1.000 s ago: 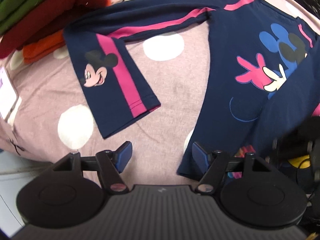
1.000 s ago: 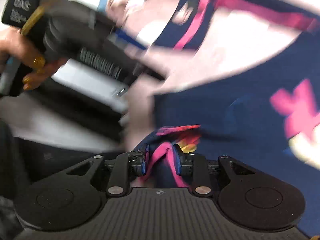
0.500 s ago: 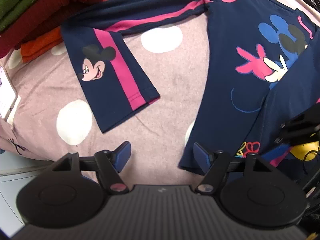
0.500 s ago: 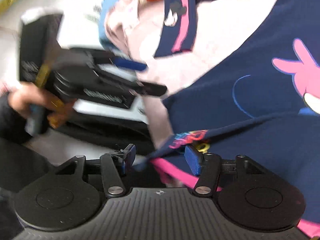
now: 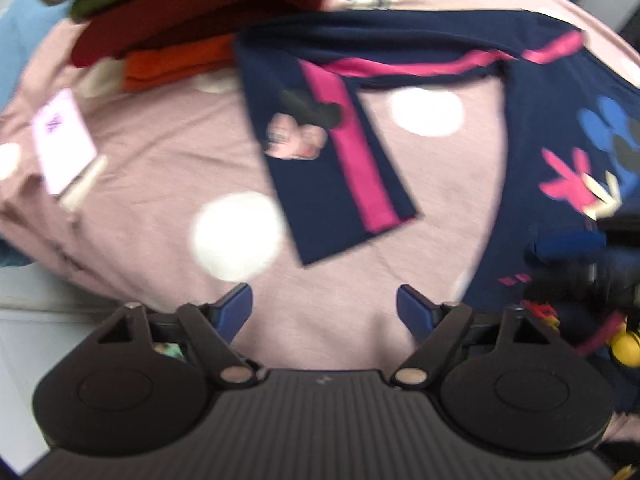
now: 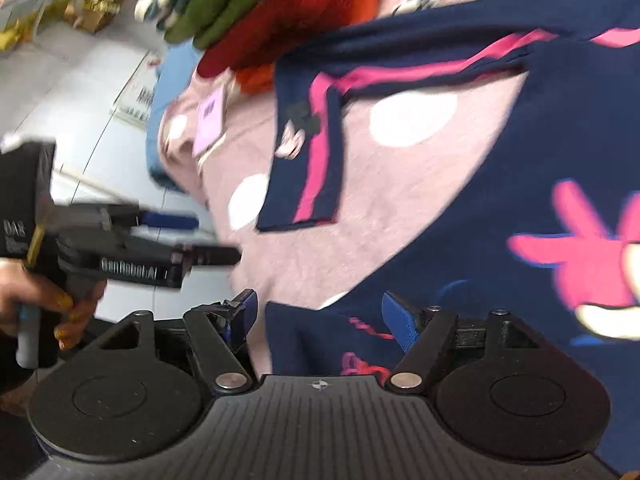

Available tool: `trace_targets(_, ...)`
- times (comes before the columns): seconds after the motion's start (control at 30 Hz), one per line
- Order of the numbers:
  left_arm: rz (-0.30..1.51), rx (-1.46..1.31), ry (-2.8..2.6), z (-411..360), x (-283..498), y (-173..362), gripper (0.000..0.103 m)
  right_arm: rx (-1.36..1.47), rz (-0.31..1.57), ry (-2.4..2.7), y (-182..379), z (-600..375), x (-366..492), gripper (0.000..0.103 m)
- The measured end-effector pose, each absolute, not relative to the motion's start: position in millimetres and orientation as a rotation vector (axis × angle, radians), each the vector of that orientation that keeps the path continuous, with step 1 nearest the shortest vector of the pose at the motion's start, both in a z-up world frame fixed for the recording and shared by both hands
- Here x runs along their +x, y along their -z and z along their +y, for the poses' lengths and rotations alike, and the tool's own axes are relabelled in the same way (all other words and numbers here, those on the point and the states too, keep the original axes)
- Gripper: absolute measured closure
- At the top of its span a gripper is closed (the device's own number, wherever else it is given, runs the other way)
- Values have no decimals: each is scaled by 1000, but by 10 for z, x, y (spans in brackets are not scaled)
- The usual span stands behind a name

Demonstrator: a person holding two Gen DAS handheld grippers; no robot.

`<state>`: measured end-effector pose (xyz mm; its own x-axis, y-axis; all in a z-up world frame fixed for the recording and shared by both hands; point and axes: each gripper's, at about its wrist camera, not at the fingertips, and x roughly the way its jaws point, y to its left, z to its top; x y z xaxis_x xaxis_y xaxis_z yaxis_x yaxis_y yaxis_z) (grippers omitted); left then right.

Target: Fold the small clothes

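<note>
A navy long-sleeved shirt (image 5: 560, 92) with pink stripes and cartoon mouse prints lies flat on the pink dotted sheet (image 5: 160, 152). Its left sleeve (image 5: 340, 168) is bent downward. My left gripper (image 5: 324, 304) hangs over bare sheet just below the sleeve cuff; its jaws are opening with nothing between them. My right gripper (image 6: 320, 308) is over the shirt's lower left hem corner (image 6: 320, 344). Its jaws are opening wide and the pads stand clear of the cloth. The sleeve (image 6: 312, 152) also shows in the right wrist view. So does the left gripper (image 6: 192, 240), held by a hand (image 6: 60, 304).
Folded green, red and orange clothes (image 5: 180, 12) are stacked at the sheet's far left corner. A pale pink card (image 5: 64, 148) lies near the left edge. Beyond that edge the sheet drops to a light floor (image 6: 80, 80) with boxes.
The right gripper has let go of the pink-edged hem it pinched and has spread wide. The left gripper has slid left over the sheet and widened slightly.
</note>
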<state>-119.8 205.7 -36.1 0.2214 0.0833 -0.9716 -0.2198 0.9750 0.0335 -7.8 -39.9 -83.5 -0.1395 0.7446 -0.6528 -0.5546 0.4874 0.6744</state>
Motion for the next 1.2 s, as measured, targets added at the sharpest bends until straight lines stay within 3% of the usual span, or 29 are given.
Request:
trace_targets(0.13, 1322, 20, -55, 1741, -1259, 550, 37, 147, 1221, -1028, 730, -745, -110, 0)
trace_targets(0.47, 1305, 84, -33, 1556, -1090, 655, 37, 211, 1086, -575, 531, -1935, 120, 6)
trace_targets(0.67, 1280, 108, -17, 1440, -1023, 594, 35, 242, 1011, -75, 454, -2906, 748, 6)
trace_targets(0.87, 1302, 147, 8, 1277, -985, 591, 35, 261, 1049, 15, 490, -3189, 1334, 17)
trace_targets(0.97, 1312, 145, 11, 1209, -974, 602, 34, 208, 1143, 51, 593, -3149, 1496, 27)
trace_targets(1.03, 1318, 155, 20, 1153, -966, 608, 33, 195, 1189, 55, 690, -3123, 1525, 40)
trace_targets(1.07, 1320, 157, 27, 1126, -962, 611, 33, 206, 1211, 52, 731, -3125, 1523, 62)
trace_targets(1.1, 1320, 157, 34, 1106, -954, 616, 33, 224, 1214, 36, 736, -3143, 1497, 98)
trace_targets(1.2, 1324, 154, 52, 1038, -924, 642, 33, 141, 1169, 34, 655, -3196, 1475, 98)
